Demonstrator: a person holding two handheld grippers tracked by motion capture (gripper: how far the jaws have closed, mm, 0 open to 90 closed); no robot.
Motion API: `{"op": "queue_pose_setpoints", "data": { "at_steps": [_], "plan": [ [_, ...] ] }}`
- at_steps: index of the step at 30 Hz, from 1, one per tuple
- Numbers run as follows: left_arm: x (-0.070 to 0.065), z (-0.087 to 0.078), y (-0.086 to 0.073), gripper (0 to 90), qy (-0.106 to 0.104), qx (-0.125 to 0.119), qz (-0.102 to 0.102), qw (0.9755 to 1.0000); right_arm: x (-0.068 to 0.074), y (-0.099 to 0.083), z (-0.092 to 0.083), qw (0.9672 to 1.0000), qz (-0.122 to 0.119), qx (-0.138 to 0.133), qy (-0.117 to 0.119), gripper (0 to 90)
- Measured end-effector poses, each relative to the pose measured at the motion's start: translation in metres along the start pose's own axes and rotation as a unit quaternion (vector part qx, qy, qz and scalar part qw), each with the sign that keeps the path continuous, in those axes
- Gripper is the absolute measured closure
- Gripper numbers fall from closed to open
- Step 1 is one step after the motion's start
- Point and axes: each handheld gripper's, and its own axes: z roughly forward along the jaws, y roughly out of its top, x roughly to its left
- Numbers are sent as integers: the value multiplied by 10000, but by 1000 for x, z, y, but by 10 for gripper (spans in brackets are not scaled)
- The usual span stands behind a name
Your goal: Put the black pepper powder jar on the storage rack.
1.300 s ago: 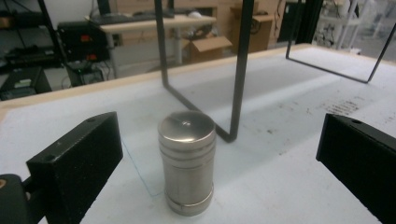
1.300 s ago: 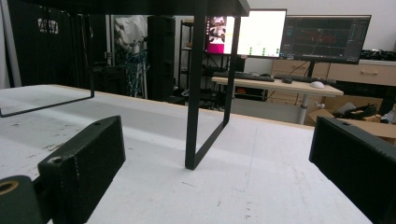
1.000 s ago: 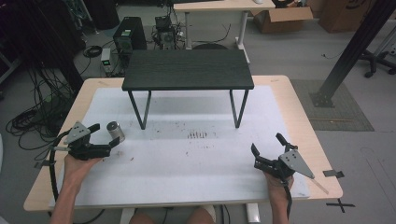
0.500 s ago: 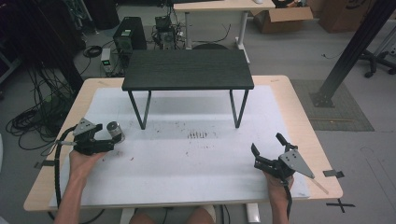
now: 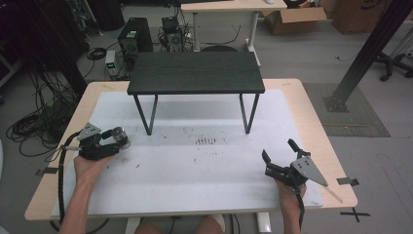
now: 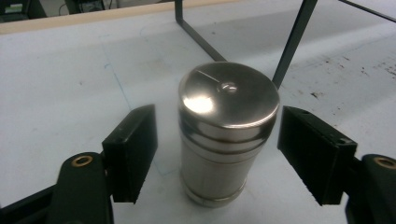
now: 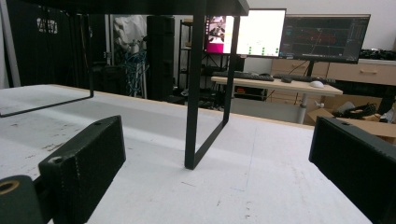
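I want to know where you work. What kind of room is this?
Probably a lab or workshop: lit computer monitors on a wooden desk, a black computer tower among tangled black cables on the floor, and brown cardboard boxes.

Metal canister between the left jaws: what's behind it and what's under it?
Behind the metal canister a leg of the black stand rises from the white mat. The canister stands upright on that mat; its base covers the spot beneath. Left gripper jaws flank it, apart.

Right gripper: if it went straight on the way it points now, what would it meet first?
Likely the near leg frame of the black stand, dead ahead between the open jaws of the right gripper. Bare white table mat lies before it; depth is uncertain.
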Motion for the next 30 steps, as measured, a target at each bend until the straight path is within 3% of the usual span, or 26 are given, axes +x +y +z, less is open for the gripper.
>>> {"op": "queue_pose_setpoints", "data": {
  "at_steps": [13, 30],
  "plan": [
    [-3, 1, 0, 479, 55, -87, 54, 9999, 0, 0, 0, 10000, 3, 11, 0, 35],
    [-3, 2, 0, 489, 87, -122, 38, 9999, 0, 0, 1, 10000, 5, 21, -1, 36]
  ]
}}
